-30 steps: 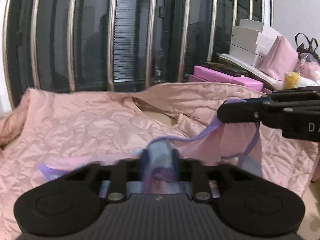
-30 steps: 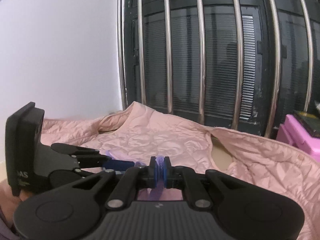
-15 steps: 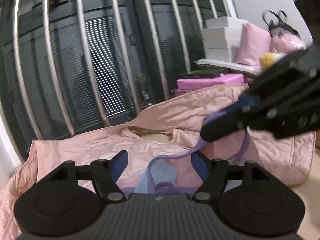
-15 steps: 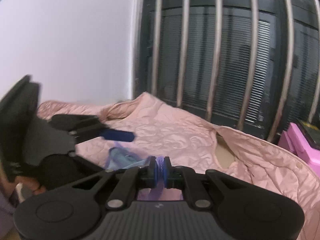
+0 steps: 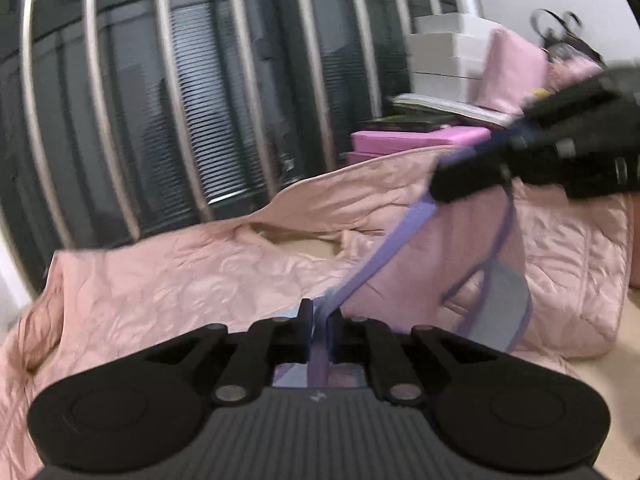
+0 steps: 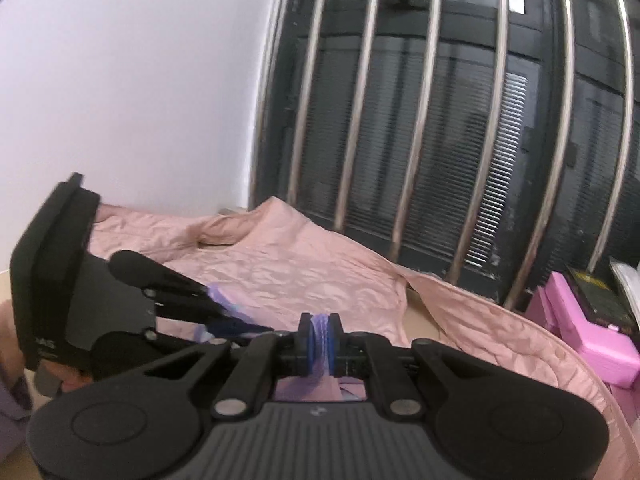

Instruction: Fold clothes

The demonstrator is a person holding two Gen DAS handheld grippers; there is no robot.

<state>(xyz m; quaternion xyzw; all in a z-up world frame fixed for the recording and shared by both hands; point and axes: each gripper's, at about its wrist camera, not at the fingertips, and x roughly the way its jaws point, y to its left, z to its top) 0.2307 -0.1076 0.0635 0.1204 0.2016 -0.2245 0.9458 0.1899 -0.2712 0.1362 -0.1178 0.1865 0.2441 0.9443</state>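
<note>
A small pink garment (image 5: 452,256) with purple trim and a grey-blue patch hangs stretched in the air between both grippers. My left gripper (image 5: 319,320) is shut on its purple edge at the bottom of the left wrist view. My right gripper (image 5: 440,184) comes in from the right there, pinching the garment's upper purple band. In the right wrist view my right gripper (image 6: 320,334) is shut on purple fabric (image 6: 320,332), and the left gripper (image 6: 224,312) shows at the left, also holding purple cloth. Under everything lies a spread pink quilted jacket (image 5: 180,272).
A dark window with steel bars (image 5: 176,100) stands right behind the jacket. Pink boxes (image 5: 416,142), white boxes (image 5: 448,60), a pink cushion (image 5: 512,72) and a bag crowd the right. A white wall (image 6: 140,80) closes the left side.
My left gripper, shut a second ago, was open half a second ago and has now shut again on the garment's purple edge. The right gripper kept its hold, and the garment is now drawn taut.
</note>
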